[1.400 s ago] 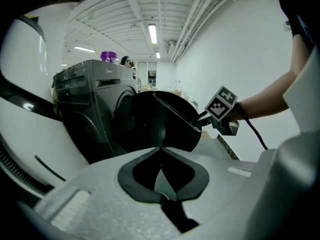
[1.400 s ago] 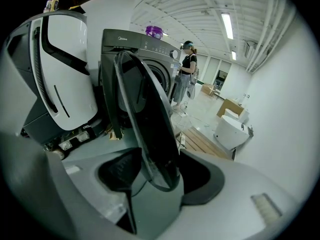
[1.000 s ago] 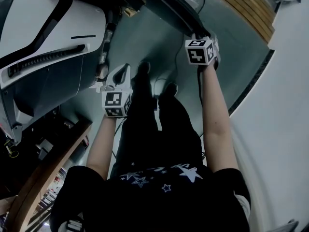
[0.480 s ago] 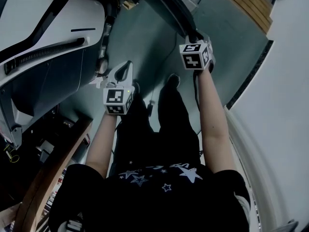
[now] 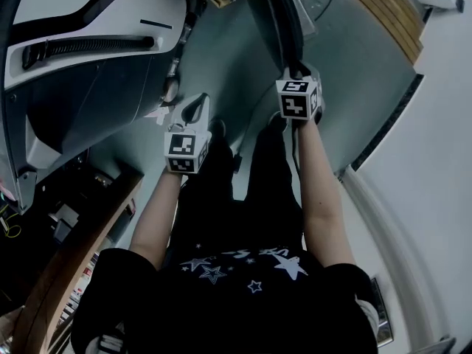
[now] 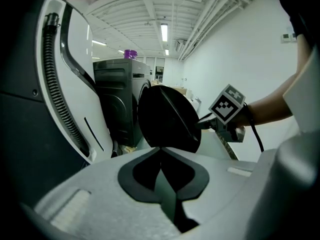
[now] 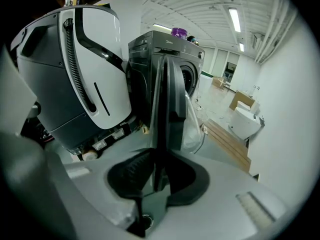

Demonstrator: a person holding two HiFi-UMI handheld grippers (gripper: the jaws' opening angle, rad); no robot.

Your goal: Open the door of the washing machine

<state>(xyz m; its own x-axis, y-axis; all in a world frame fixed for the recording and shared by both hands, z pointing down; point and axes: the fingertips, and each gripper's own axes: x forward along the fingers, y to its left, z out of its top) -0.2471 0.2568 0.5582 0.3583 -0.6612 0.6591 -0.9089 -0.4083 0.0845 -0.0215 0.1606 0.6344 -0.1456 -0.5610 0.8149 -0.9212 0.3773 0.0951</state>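
The dark washing machine stands behind its round door, which is swung out on its hinge and seen edge-on. My right gripper has the door's rim between its pads, and its jaws are closing on it. In the head view the right gripper meets the dark door edge at the top centre. The left gripper view shows the door as a dark disc with the right gripper at its rim. My left gripper hangs shut and empty, left of the door.
A big white and grey machine with a black ribbed hose fills the left side. Wooden boards lie on the floor at the top right, beside a white wall. A wooden edge runs at the lower left. The person's legs stand below both grippers.
The right gripper has drawn the door's rim toward the person, swinging the door further out. The left gripper has shifted the same way, still shut.
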